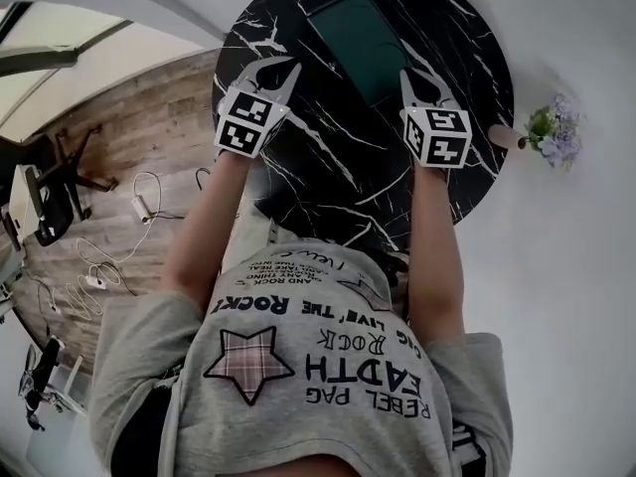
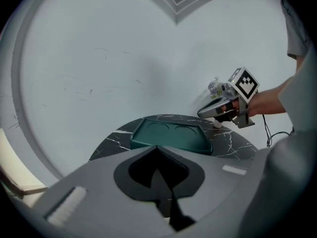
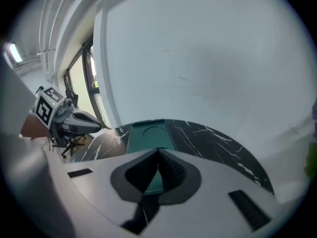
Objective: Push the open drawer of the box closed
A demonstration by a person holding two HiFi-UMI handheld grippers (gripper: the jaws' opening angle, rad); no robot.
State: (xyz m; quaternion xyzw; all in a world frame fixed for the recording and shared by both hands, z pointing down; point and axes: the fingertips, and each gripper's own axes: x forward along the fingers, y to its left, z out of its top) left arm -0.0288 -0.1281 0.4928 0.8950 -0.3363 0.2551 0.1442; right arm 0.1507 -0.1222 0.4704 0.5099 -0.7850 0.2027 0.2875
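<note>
Box beyond left claw, right claw

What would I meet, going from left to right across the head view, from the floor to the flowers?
Black chair → white cables → left tool → green box → right tool → vase of flowers.

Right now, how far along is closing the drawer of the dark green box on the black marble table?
Done: nothing visible. In hand: left gripper and right gripper hover shut, empty, clear of the dark green box on the round black marble table. Left: reach the box and push; no drawer front shows.
</note>
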